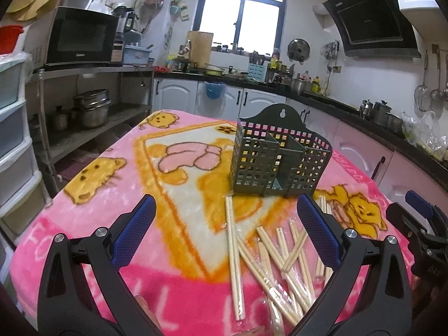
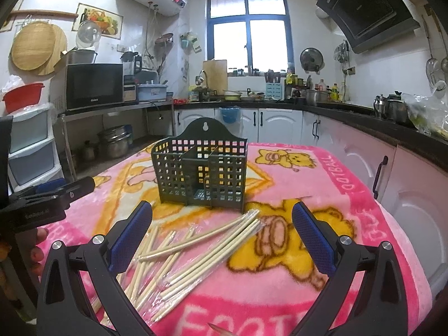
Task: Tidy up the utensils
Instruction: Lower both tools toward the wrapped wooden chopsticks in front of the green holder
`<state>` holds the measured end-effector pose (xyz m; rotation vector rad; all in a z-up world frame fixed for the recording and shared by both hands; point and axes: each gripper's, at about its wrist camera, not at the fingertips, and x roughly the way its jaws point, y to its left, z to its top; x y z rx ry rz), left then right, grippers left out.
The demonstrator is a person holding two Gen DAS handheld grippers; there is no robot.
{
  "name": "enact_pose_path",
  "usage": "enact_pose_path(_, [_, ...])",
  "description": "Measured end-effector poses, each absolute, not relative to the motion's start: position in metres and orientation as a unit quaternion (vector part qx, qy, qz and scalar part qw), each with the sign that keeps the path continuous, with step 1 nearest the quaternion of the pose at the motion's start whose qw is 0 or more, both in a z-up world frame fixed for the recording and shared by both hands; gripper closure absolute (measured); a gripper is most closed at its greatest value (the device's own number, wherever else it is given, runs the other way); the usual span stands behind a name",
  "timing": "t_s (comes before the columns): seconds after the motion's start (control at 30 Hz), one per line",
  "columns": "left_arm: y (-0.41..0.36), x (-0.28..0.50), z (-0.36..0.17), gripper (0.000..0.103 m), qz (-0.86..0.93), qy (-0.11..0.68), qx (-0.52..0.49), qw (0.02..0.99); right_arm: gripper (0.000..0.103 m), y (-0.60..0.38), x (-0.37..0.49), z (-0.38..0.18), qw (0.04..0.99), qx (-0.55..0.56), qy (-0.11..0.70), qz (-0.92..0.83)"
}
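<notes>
A dark green perforated utensil holder [image 1: 280, 154] stands upright on the pink blanket; it also shows in the right wrist view [image 2: 200, 170]. Its compartments look empty. Several pale wooden chopsticks in clear wrappers [image 1: 268, 257] lie scattered on the blanket in front of it, and show in the right wrist view too [image 2: 193, 254]. My left gripper [image 1: 226, 224] is open and empty, hovering above the chopsticks. My right gripper [image 2: 221, 229] is open and empty, also above the pile. The right gripper shows at the right edge of the left view [image 1: 420, 224].
The table is covered by a pink cartoon-bear blanket [image 1: 112, 196]. Kitchen counters [image 2: 364, 117] run behind and to the right. A metal shelf with a microwave [image 2: 93, 85] and pots stands at the left, with plastic drawers [image 1: 14, 140] beside it.
</notes>
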<state>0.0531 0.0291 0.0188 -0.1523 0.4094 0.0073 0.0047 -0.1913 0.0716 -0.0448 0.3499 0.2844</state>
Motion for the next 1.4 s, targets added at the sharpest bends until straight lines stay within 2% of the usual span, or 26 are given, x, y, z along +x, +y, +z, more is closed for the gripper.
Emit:
enact_pose_path(0.37, [0.008,0.099,0.030,0.010,-0.028,0.243,-0.050,0.968,0.006,-0.205,0.040,0.083,0.970,-0.014,0.198,0.138])
enact_pose_path(0.97, [0.017,0.155,0.022,0.010,-0.056,0.297,-0.060,0.951,0.007,-0.235,0.121,0.071,0.941,0.030,0.306,0.144])
enact_pose_path(1.4, [0.028,0.186,-0.015,0.013,-0.073,0.360,-0.075,0.927,0.055,-0.232,0.171,0.028,0.894,0.047,0.412,0.170])
